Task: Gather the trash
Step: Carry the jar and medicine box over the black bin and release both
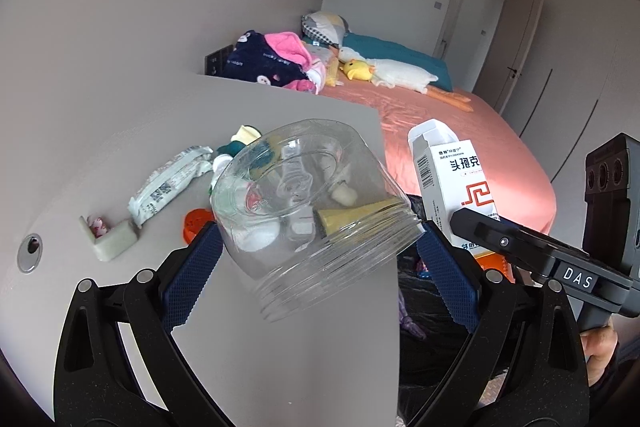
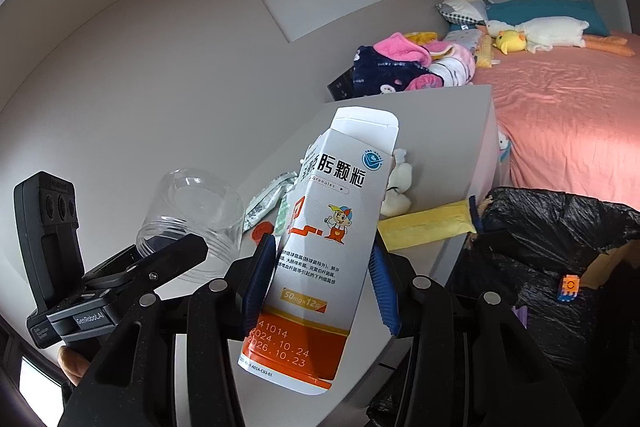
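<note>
The left claw [image 1: 320, 247] grips a clear plastic jar [image 1: 308, 203], tipped on its side with the threaded mouth toward the camera, held above the grey counter [image 1: 120, 131]. The right claw [image 2: 320, 275] is closed on a white and orange medicine box [image 2: 320, 247], standing upright with its top flap open, over the counter's right edge.

On the counter behind the jar lie a crumpled white wrapper [image 1: 168, 183], an orange lid [image 1: 198, 223], a small pale green corner piece [image 1: 114, 241] near the left edge and a metal-ringed hole [image 1: 30, 253] at the far left. More small things sit seen through the jar's wall, too distorted to name. A yellow packet [image 2: 428, 223] lies at the counter's right edge, with a small white plush toy [image 2: 400, 187] just behind it.

Right of the counter, below its edge, stands an open black trash bag [image 2: 560, 247]; its inside is dark, and only a small orange and blue block [image 2: 569, 287] on its rim can be made out. Beyond is a bed [image 1: 480, 147] with a pink sheet, a heap of clothes [image 1: 276, 63], a yellow duck toy [image 1: 356, 70] and a white goose toy [image 1: 404, 75].

The box hides the middle of the counter in the right wrist view. A bit of the person's hand [image 1: 600, 347] shows under the right claw's handle.
</note>
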Motion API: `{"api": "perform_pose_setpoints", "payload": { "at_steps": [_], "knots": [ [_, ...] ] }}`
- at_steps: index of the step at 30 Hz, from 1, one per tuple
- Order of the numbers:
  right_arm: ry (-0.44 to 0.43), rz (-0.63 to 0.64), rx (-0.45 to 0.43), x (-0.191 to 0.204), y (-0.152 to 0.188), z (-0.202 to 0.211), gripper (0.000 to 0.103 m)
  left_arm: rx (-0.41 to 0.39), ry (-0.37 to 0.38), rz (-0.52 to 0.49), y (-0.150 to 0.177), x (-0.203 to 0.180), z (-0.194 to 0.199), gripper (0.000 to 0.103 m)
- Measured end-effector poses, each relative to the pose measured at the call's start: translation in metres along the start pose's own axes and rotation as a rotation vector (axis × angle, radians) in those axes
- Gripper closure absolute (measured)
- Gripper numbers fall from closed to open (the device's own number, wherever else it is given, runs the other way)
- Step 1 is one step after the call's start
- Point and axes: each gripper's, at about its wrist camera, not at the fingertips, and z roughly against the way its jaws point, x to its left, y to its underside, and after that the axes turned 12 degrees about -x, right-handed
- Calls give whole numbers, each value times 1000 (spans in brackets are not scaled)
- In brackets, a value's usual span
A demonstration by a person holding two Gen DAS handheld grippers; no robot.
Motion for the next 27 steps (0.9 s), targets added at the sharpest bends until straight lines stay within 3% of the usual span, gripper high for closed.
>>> {"api": "perform_pose_setpoints", "payload": {
  "at_steps": [27],
  "knots": [
    [210,-72,-122,-92,-19,80,54,73,232,-89,6,-118,-57,9]
  ]
}}
